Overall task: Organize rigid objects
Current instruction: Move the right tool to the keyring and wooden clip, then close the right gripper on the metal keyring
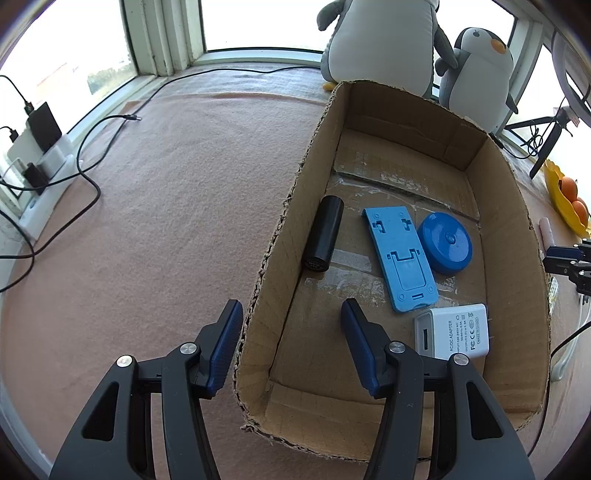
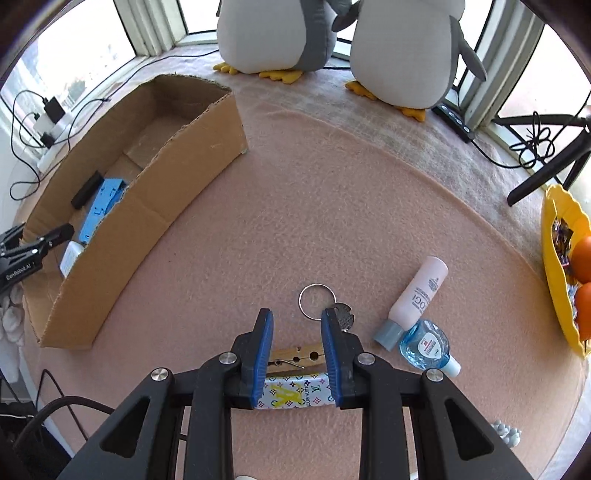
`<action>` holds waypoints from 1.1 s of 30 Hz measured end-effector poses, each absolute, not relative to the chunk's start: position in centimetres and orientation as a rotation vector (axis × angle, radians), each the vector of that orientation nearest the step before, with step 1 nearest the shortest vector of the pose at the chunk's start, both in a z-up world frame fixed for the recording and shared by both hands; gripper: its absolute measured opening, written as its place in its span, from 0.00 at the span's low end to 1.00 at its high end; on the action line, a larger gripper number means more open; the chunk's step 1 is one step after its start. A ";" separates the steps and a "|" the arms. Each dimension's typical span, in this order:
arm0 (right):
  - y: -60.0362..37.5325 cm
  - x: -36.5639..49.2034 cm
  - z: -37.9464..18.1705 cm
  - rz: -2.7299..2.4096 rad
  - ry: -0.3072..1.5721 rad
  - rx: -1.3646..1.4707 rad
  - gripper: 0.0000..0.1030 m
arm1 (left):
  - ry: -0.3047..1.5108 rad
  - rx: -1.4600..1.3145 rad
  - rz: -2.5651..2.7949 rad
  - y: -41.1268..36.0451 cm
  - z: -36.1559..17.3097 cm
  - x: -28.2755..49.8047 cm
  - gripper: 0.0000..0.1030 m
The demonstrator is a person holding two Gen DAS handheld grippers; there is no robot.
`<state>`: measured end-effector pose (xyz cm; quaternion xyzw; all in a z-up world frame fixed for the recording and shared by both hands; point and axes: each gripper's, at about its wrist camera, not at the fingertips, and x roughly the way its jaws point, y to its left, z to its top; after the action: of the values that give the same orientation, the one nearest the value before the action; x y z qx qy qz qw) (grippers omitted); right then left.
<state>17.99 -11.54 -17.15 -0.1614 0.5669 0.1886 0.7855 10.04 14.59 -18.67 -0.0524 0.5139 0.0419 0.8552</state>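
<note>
A cardboard box [image 1: 506,236] holds a black cylinder [image 1: 323,234], a blue flat stand [image 1: 400,258], a blue round disc [image 1: 445,242] and a white power adapter [image 1: 452,332]. My left gripper [image 1: 291,314] is open and straddles the box's near left wall, one finger outside and one inside. My right gripper [image 2: 297,317] is over the pink mat and shut on a small white item with a coloured monogram print [image 2: 295,395]. Below it lie a wooden clothespin [image 2: 295,358], a key on a ring [image 2: 317,299], a pink tube [image 2: 417,295] and a blue bottle [image 2: 424,345].
Two plush penguins [image 2: 280,33] stand at the back by the window. A yellow bowl with oranges [image 2: 557,258] sits at the right edge. Cables and a power strip [image 1: 44,166] lie along the left sill. Bare pink mat [image 2: 314,206] lies between the box and the small items.
</note>
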 end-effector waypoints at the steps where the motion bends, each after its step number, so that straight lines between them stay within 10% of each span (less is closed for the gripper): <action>1: -11.2 18.1 -17.4 0.402 1.218 -0.380 0.23 | 1.080 -0.110 0.087 14.6 -18.7 10.0 0.55; 24: -12.8 20.7 -18.9 0.406 1.284 -0.275 0.23 | 1.084 -0.117 0.080 15.0 -18.7 10.3 0.55; 28: -14.2 21.2 -18.8 0.371 1.281 -0.216 0.03 | 1.084 -0.115 0.082 15.0 -18.7 10.3 0.55; 33: -15.8 20.9 -18.5 0.345 1.257 -0.163 0.02 | 1.083 -0.113 0.083 14.9 -18.7 10.4 0.55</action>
<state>20.87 -15.78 -18.52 -0.0757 0.5843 0.1604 0.7919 10.36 14.90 -18.68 -0.0537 0.5151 0.0393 0.8546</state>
